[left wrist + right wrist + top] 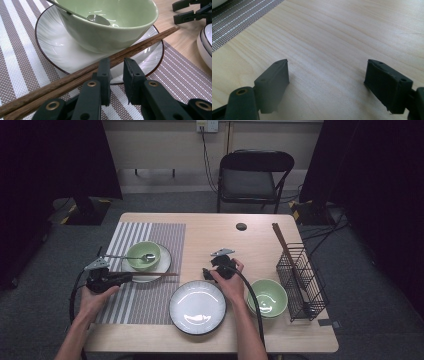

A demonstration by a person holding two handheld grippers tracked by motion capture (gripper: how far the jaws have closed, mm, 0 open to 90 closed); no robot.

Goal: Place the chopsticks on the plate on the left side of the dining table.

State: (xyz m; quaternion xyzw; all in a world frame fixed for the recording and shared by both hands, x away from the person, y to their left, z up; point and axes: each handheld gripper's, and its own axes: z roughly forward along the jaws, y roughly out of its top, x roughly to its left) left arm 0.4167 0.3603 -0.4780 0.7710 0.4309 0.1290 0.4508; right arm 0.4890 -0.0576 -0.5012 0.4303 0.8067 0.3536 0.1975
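Observation:
A pair of brown chopsticks (pixel 155 274) (pixel 140 46) lies across the front rim of a white plate (pixel 162 262) (pixel 57 50) on a striped placemat (pixel 145 300). On that plate stands a green bowl (pixel 142 252) (pixel 112 32) with a metal spoon (pixel 135 256) (pixel 97 18) in it. My left gripper (pixel 129 277) (pixel 116 62) hovers at the chopsticks' near end, its jaws a narrow gap apart with nothing between the pads. The chopsticks pass behind its left jaw. My right gripper (pixel 206 272) (pixel 325 67) stands wide open over bare wood, just past a second white plate (pixel 197 307).
A second green bowl (pixel 267 297) sits at the front right beside a black wire basket (pixel 302 280) that holds one chopstick (pixel 280 237). A small dark disc (pixel 241 226) lies at the table's far side. A folding chair (pixel 252 175) stands beyond the table.

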